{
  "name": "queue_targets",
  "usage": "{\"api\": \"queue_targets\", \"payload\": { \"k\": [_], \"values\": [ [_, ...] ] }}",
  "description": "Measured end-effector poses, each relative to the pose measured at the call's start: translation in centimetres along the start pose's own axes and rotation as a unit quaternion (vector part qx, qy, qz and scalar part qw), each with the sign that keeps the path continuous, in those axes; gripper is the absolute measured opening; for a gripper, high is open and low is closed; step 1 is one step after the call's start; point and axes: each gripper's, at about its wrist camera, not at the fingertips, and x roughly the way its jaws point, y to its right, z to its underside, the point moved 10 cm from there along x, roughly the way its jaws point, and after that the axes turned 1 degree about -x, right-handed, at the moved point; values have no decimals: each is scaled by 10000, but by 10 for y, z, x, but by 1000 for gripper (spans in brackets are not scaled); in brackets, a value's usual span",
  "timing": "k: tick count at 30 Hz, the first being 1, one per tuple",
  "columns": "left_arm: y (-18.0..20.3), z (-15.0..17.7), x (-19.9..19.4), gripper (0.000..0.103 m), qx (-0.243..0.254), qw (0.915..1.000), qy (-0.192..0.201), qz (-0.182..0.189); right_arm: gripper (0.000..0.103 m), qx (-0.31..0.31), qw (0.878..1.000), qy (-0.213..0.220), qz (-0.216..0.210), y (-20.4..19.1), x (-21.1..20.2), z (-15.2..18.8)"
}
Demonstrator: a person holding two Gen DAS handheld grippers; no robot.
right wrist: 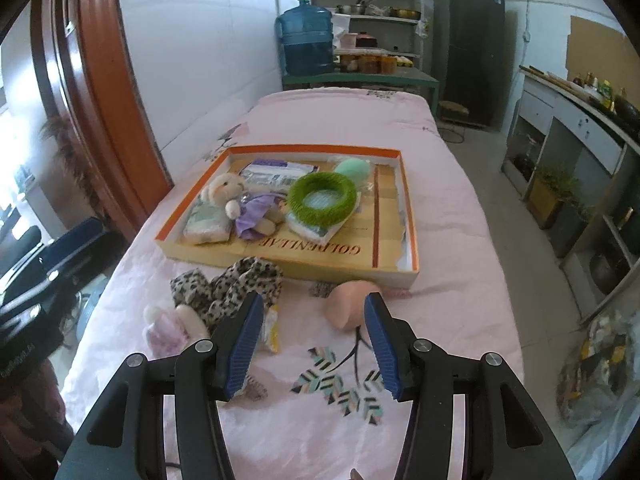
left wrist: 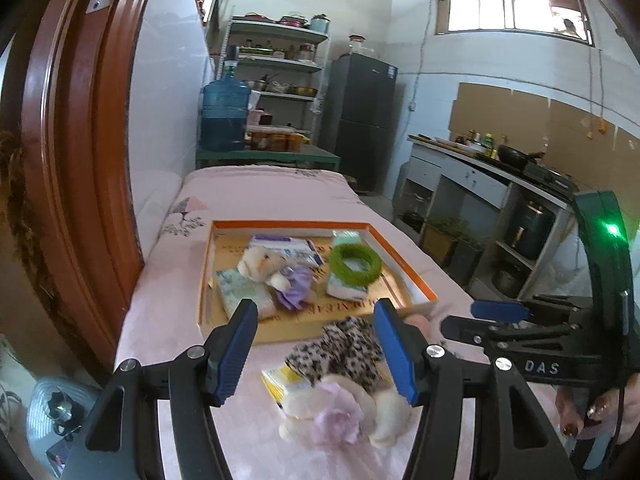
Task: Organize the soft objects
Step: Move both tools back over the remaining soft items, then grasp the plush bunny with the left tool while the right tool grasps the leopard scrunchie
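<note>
An orange-rimmed cardboard tray [right wrist: 408, 216] [left wrist: 206, 272] lies on the pink bed. It holds a plush bear in a purple dress [right wrist: 236, 200] [left wrist: 272, 268], a green woven ring [right wrist: 322, 198] [left wrist: 354, 265], a mint sponge [right wrist: 352, 169] and tissue packs [right wrist: 206, 226]. In front of the tray lie a leopard-print cloth [right wrist: 236, 280] [left wrist: 344, 350], a small plush in pale purple [right wrist: 168, 330] [left wrist: 340, 412], a yellow packet [left wrist: 282, 384] and a peach soft ball [right wrist: 346, 304]. My left gripper [left wrist: 316, 354] is open above the leopard cloth. My right gripper [right wrist: 314, 346] [left wrist: 480, 316] is open, just short of the peach ball.
The pink bedspread [right wrist: 440, 320] runs along a white wall with a red-brown door frame [left wrist: 80, 140] at left. A blue water jug [right wrist: 306, 40], shelves and a dark fridge [right wrist: 468, 48] stand beyond the bed. A kitchen counter [right wrist: 580, 120] lines the right side.
</note>
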Motion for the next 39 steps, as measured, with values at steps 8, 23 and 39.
{"api": "queue_targets", "payload": {
  "k": [8,23,39],
  "values": [
    [3,34,8,60,185,9985,-324,402,54,98,9998,-153,-76,-4,7,16],
    [0,71,44,60,326,9776,-1232,1675,54,214,9993,-318,-48,4,22,20],
    [16,86,35,23,311,9783,-1314,1573,54,-55,9952,-597,-768,-45,60,8]
  ]
}}
